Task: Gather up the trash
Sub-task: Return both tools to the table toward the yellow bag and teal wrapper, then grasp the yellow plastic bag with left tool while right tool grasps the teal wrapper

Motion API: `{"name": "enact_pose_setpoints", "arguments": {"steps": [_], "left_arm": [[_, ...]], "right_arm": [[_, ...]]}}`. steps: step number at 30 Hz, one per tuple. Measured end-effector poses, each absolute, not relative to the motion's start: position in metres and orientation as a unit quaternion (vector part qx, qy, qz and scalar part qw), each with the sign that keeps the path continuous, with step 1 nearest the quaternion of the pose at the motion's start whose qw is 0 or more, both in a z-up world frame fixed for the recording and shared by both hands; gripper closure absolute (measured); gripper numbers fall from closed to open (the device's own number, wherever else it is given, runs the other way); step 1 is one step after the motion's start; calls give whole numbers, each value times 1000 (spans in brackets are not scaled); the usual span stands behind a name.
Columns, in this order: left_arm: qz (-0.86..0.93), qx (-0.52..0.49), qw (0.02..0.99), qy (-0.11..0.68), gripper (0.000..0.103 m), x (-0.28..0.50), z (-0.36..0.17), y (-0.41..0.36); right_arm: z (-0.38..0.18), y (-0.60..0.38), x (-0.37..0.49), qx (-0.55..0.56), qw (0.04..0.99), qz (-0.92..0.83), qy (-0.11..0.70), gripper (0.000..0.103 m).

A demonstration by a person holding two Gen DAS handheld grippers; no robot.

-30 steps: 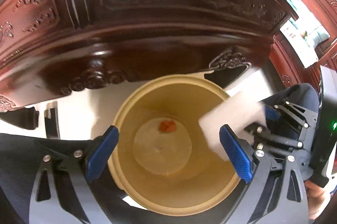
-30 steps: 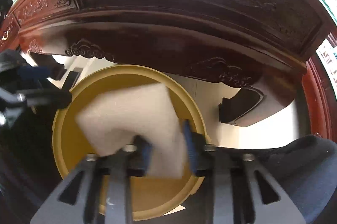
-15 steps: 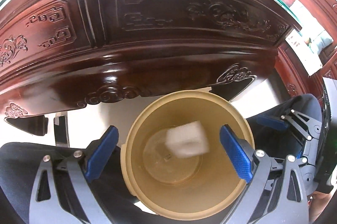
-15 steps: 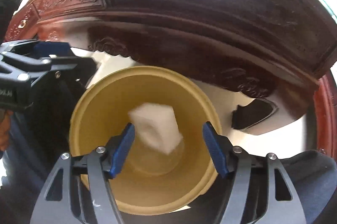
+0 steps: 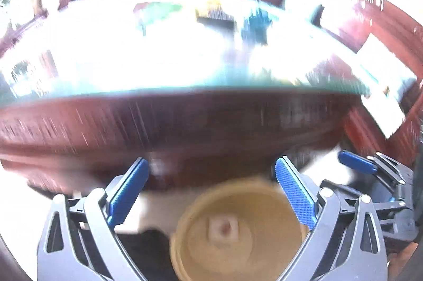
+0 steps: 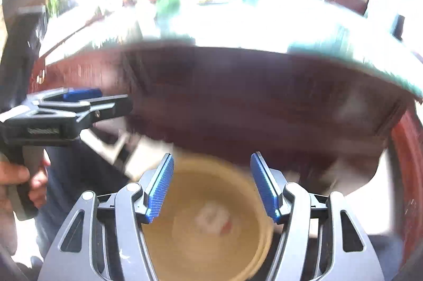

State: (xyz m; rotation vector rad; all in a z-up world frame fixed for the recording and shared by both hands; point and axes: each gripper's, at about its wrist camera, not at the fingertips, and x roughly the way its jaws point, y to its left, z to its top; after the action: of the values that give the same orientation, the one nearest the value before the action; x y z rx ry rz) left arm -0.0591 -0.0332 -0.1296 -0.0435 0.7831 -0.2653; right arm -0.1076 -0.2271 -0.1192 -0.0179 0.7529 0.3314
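Observation:
A tan round trash bin (image 5: 280, 249) stands on the floor below both grippers; it also shows in the right wrist view (image 6: 185, 249). A white piece of trash (image 5: 223, 228) lies at its bottom, blurred (image 6: 211, 221) in the right wrist view. My left gripper (image 5: 211, 191) is open and empty above the bin's far rim. My right gripper (image 6: 211, 185) is open and empty above the bin. The left gripper's body (image 6: 63, 109) shows at the left of the right wrist view. Both views are motion-blurred.
A dark carved wooden table (image 5: 185, 122) with a glass top stands just behind the bin (image 6: 264, 96). Several blurred objects lie on the bright tabletop (image 5: 253, 24). Red wooden furniture (image 5: 383, 30) is at the right. My dark trouser legs flank the bin.
The white trash left the right gripper and fell to the bin's bottom. Both grippers have risen and tilted up, so the tabletop is now in view.

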Motion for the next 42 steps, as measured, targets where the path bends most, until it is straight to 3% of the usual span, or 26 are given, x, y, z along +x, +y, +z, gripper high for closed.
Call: {"name": "enact_pose_setpoints", "arguments": {"steps": [5,7,9,13,20,32,38,39,41,42], "left_arm": [[-91,-31,948,303,4,-36,-69,-24],[-87,-38,955,280,4,-29,-51,-21],[-71,-39,962,262,4,-20,-33,-20],[-56,-44,967,246,4,-1,-11,-20],[-40,-36,968,247,4,47,7,-8],[-65,11,940,335,4,189,-27,-16],[-68,27,933,354,5,214,-39,-16],[-69,26,931,358,12,217,-41,-15],[-81,20,926,368,36,220,-43,-14],[-89,17,923,375,55,221,-45,-14]], "right_arm": [[-59,-226,-85,-11,957,130,261,30],[-40,-223,-78,-11,969,118,218,13],[-25,-221,-71,-14,977,103,184,9],[-5,-218,-53,-17,983,99,150,8],[6,-220,-20,-18,981,104,160,8],[-4,-228,31,3,977,97,192,9],[-14,-231,58,12,972,95,213,9],[-16,-232,62,13,972,94,217,9],[-20,-232,68,17,969,95,225,9],[-21,-232,70,18,969,98,228,9]]}}
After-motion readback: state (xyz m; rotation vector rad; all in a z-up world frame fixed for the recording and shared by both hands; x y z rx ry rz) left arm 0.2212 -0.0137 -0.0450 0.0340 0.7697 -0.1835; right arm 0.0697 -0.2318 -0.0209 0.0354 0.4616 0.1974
